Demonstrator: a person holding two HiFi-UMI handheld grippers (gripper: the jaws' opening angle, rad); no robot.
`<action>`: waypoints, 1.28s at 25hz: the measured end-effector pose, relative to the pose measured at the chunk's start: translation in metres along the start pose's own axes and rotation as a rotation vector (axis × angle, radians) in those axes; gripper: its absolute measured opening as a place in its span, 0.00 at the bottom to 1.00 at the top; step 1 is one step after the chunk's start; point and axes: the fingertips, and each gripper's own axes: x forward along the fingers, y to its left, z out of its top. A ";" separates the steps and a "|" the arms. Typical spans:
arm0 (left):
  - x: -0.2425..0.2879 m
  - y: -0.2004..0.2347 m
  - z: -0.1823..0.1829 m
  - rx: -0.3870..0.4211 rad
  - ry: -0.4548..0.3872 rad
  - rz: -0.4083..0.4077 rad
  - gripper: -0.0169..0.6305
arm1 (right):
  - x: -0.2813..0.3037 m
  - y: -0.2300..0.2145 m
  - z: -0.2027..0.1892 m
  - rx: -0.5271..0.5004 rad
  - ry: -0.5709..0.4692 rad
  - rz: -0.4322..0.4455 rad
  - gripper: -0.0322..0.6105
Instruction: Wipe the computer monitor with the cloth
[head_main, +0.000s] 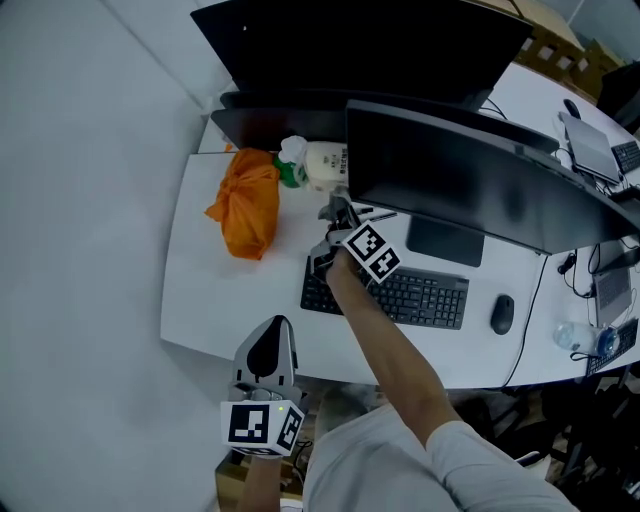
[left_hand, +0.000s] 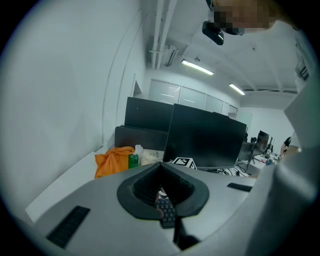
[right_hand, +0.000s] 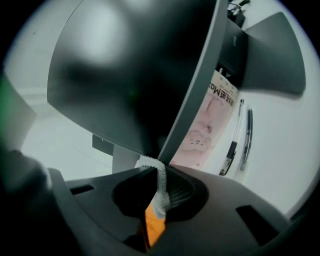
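The dark computer monitor (head_main: 470, 180) stands at the back of the white desk (head_main: 200, 290). My right gripper (head_main: 337, 212) is at the monitor's lower left corner, shut on a cloth. In the right gripper view the cloth (right_hand: 159, 192), white mesh over orange, sticks out between the jaws and reaches the monitor's (right_hand: 125, 75) bottom edge. My left gripper (head_main: 270, 352) hangs at the desk's front edge, well away from the screen, its jaws together with nothing in them. From the left gripper view the monitor (left_hand: 205, 140) is far ahead.
A keyboard (head_main: 400, 290) and mouse (head_main: 502, 314) lie before the monitor. An orange bag (head_main: 248, 205), a green bottle (head_main: 291, 165) and a pink wipes packet (right_hand: 210, 125) sit at its left, with pens (right_hand: 240, 140) beside. A second dark screen (head_main: 350, 40) stands behind.
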 end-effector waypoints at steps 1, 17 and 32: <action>0.000 -0.001 0.000 0.000 0.002 -0.002 0.05 | -0.001 -0.002 -0.001 -0.063 0.014 -0.016 0.11; 0.004 -0.015 -0.004 0.006 0.010 -0.029 0.05 | -0.017 -0.028 0.015 -0.732 0.082 -0.189 0.11; 0.013 -0.049 -0.004 0.035 0.020 -0.092 0.05 | -0.050 -0.059 0.071 -0.680 0.019 -0.198 0.11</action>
